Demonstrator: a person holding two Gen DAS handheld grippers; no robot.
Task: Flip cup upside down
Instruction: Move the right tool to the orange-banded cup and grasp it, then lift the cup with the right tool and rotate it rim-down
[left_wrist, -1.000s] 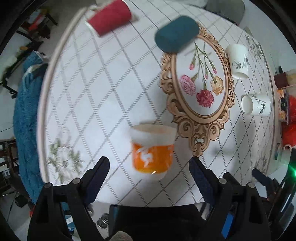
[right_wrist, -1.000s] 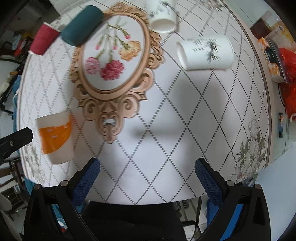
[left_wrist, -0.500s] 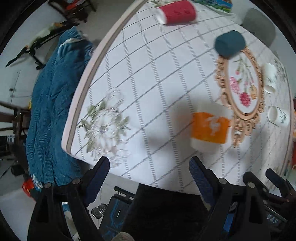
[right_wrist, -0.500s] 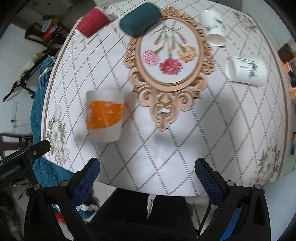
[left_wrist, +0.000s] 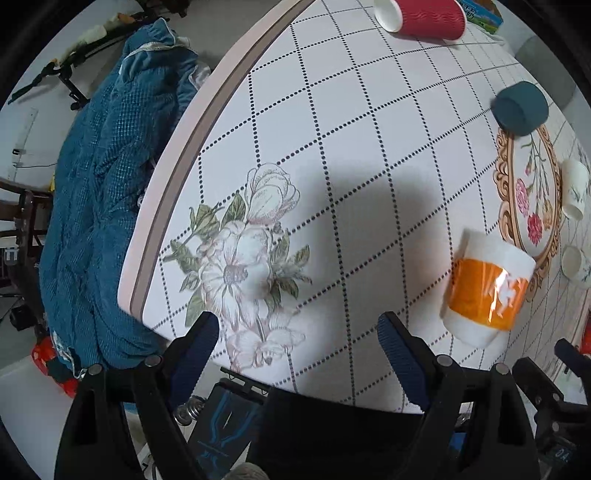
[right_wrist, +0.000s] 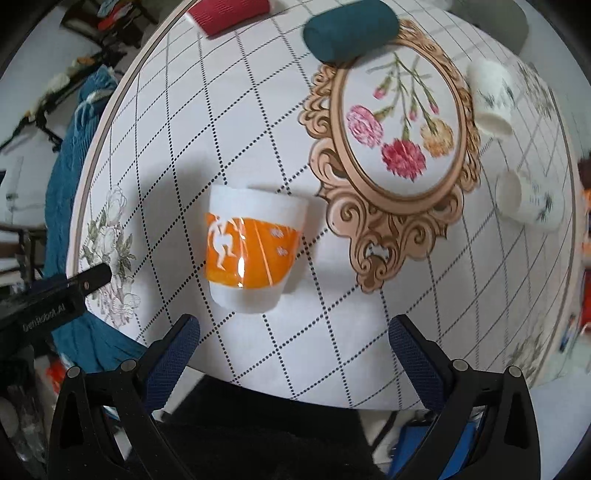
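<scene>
An orange-and-white cup (right_wrist: 255, 247) stands on the round table with its wide end on the cloth and its narrow end toward me. It also shows in the left wrist view (left_wrist: 487, 288) at the right. My right gripper (right_wrist: 293, 332) is open and empty, just in front of the cup and slightly right of it. My left gripper (left_wrist: 299, 332) is open and empty above the printed flower (left_wrist: 243, 266), well left of the cup. Part of the left gripper's body (right_wrist: 55, 295) shows at the left of the right wrist view.
A red ribbed cup (left_wrist: 421, 16) lies on its side at the far edge. A teal case (right_wrist: 351, 29) rests by the oval floral mat (right_wrist: 402, 125). Two white cups (right_wrist: 491, 96) (right_wrist: 528, 199) sit to the right. A blue blanket (left_wrist: 99, 184) hangs beyond the table's left edge.
My left gripper has swung left, away from the cup and toward the table edge. My right gripper has moved left and now has the cup in front of it.
</scene>
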